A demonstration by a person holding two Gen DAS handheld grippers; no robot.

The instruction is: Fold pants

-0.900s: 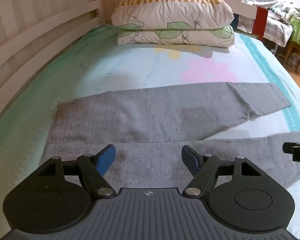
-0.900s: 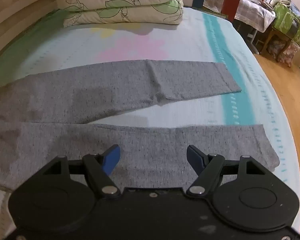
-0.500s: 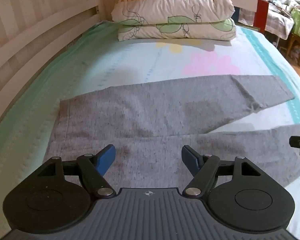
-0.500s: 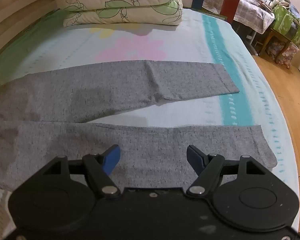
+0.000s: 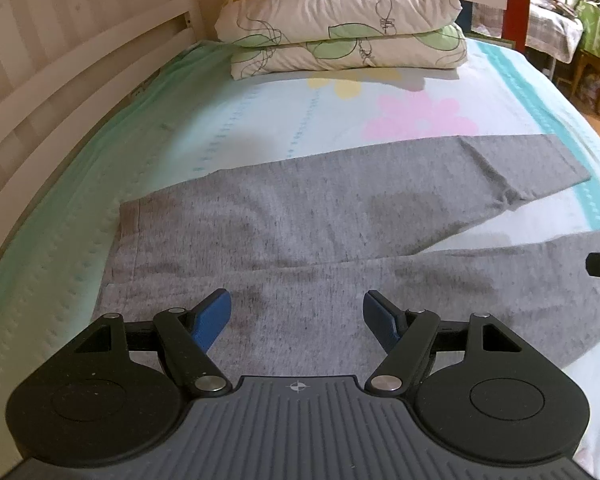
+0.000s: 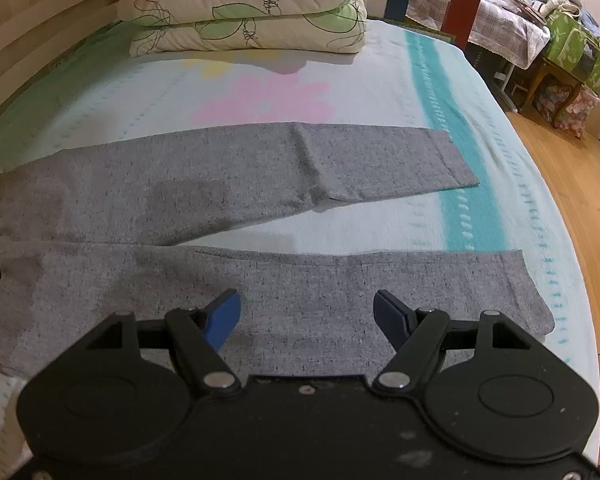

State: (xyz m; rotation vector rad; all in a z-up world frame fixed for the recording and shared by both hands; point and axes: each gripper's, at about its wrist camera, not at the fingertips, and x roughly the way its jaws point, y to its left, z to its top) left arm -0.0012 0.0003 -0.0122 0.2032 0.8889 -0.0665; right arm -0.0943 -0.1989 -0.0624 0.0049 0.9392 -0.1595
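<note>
A: What takes up most of the view?
B: A bed with a pale sheet, a teal stripe down its right side and pink and yellow flowers printed near the head. A white rail runs along its left side.

A: And on it?
B: Two pillows stacked at the head. Nearer, grey pants lie flat and unfolded, waistband to the left, the two legs stretching right and spreading apart, so a wedge of sheet shows between them. The far leg has a small crease near its cuff.

A: Where are the grippers?
B: Both hover over the near leg, angled down. The left gripper is above the seat, close to the waistband. Its blue pads stand apart with only cloth beneath, nothing pinched. The right gripper is farther along that leg, toward the cuff, jaws also wide apart and empty.

A: Anything else?
B: Wooden floor and cluttered furniture to the right of the bed.
</note>
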